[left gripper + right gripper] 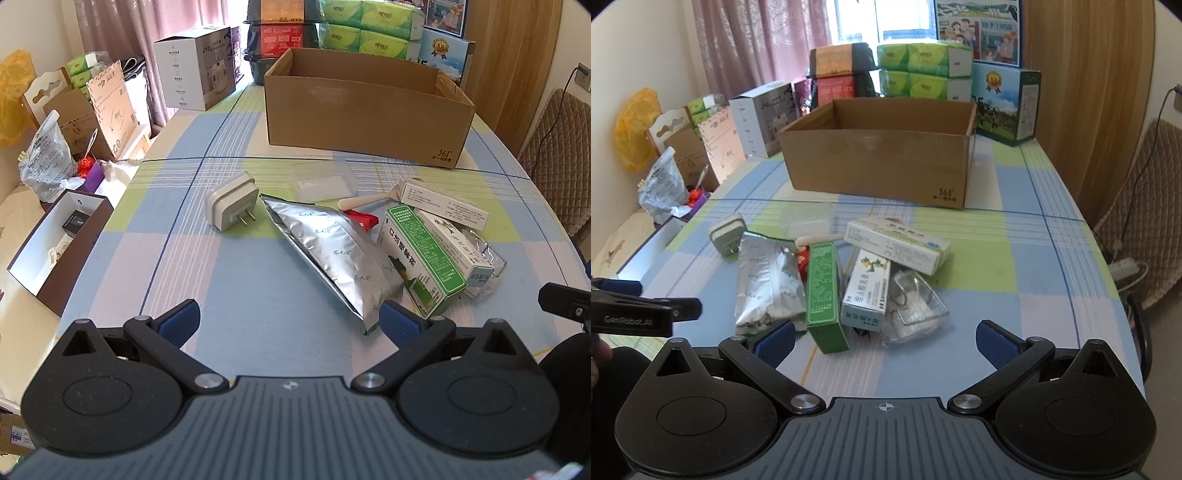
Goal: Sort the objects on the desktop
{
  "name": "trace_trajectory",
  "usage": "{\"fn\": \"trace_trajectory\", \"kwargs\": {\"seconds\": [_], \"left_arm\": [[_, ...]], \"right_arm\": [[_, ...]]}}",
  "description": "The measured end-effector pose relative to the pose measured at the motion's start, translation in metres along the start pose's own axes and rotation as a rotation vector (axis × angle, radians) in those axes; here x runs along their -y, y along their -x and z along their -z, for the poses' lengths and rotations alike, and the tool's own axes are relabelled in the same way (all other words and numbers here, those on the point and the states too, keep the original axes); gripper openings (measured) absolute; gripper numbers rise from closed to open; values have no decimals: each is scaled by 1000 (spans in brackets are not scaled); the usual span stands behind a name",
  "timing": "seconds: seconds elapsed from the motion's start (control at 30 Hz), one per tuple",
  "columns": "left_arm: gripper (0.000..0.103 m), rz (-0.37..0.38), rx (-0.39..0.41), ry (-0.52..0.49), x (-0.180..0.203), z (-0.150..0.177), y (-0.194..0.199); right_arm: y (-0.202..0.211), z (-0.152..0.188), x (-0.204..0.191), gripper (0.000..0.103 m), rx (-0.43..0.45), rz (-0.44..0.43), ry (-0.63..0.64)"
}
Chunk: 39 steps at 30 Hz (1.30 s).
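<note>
A pile of small items lies mid-table in front of an open cardboard box [365, 110] [882, 162]. In it are a white plug adapter [233, 201] [727, 233], a silver foil pouch [332, 254] [768, 280], a green carton [421, 258] [823, 291], a white and blue carton [866, 291], a long white medicine box [443, 203] [897, 243], a clear plastic packet [916, 306] and a cream handle [364, 201]. My left gripper [290, 321] is open, near the pouch's lower corner. My right gripper [884, 341] is open just before the cartons.
Checked cloth covers the table [229, 273] [1015, 295]. Tissue packs [923, 70] and printed boxes [1004, 107] stand behind the cardboard box. A dark open box [59, 243] and bags crowd the left side. A quilted chair [1137, 221] sits on the right.
</note>
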<state>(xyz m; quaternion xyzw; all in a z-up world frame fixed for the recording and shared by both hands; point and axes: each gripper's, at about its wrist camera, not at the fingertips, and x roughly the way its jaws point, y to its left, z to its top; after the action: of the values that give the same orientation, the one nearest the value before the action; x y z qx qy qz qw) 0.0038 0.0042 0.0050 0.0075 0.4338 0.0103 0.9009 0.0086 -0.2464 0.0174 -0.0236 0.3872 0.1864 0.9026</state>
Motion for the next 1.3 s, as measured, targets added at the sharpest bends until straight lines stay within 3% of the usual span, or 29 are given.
{"fn": "trace_trajectory", "kwargs": {"seconds": [0.4,0.53,0.67,0.9,1.0,1.07,1.2,1.3], "left_arm": [[99,31,-16,-10,11,-17,-23],[95,41,-38,12,10,-19,-40],[94,46,-50,25,6,-18,-51],[90,72,-73,39,3,-20,-70],[89,103,-76,57,5,-21,-76],[89,120,-79,55,9,-23,-80],[87,144,-104,66,16,-24,-95],[79,163,-126,74,20,-24,-105]], "right_arm": [[-32,21,-18,100,-17,-38,79],[-53,23,-18,77,-39,-72,65],[-72,23,-21,65,-55,-113,69],[-99,18,-31,55,-57,-134,97],[-107,16,-28,44,-57,-143,93],[-109,16,-25,29,-57,-150,83],[-105,19,-23,27,-45,-136,92],[-102,21,-25,27,-47,-127,107]]}}
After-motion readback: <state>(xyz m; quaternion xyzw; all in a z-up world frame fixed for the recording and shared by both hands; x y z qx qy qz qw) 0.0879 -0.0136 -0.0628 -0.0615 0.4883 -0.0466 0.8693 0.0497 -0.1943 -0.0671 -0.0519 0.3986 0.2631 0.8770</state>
